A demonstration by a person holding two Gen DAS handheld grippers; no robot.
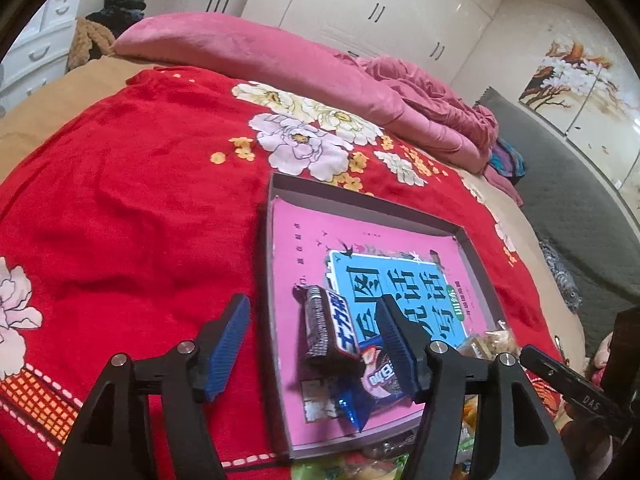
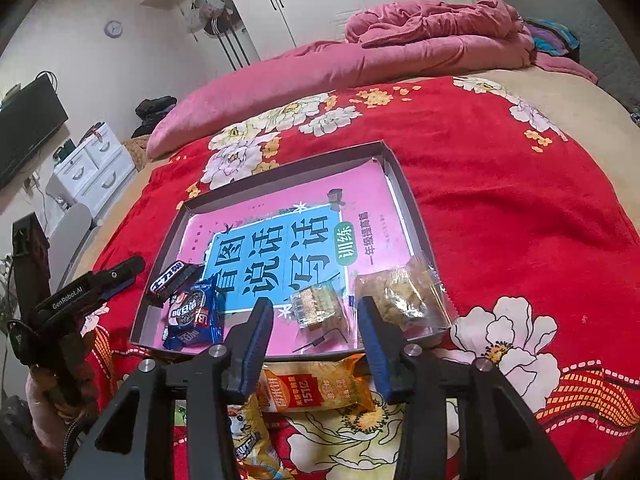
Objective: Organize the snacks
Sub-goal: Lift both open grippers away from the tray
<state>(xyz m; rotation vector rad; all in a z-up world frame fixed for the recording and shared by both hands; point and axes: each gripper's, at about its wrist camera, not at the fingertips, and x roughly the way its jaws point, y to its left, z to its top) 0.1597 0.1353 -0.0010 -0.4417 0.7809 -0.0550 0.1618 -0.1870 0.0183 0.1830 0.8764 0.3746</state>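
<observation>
- Snacks are split between two places: four lie inside the shallow grey tray (image 2: pixel 404 184) on the red floral blanket (image 2: pixel 520 200), the rest wait on the blanket at the tray's near edge.
- In the tray, over a pink-and-blue workbook (image 2: pixel 280 248): a dark chocolate bar (image 1: pixel 326 330) and a blue cookie packet (image 2: pixel 194 314) at the left near corner; a small clear cracker pack (image 2: pixel 318 306) and a larger clear pastry bag (image 2: pixel 400 294) at the right near corner.
- Outside the tray: an orange rice-cracker packet (image 2: pixel 320 386) just below the near wall, and a yellow packet (image 2: pixel 252 440) beside it, partly hidden by the tool.
- Left gripper (image 1: pixel 312 344): jaws spread wide, nothing between the pads; it hovers over the tray's left near corner with the chocolate bar seen in the gap. Judged released.
- Right gripper (image 2: pixel 318 340): jaws likewise parted and empty, poised low over the tray's near wall, fingers pointing forward and slightly down.
- Step in hand, as judged: between placements, with loose packets yet to be gathered.
- Next move calls for lowering the right gripper toward the orange packet, closing on its crimped edge or narrow side, then lifting clear of the tray wall.
- Risk: thin wrappers may slip or crumple, and the soft blanket gives under pressure.
</observation>
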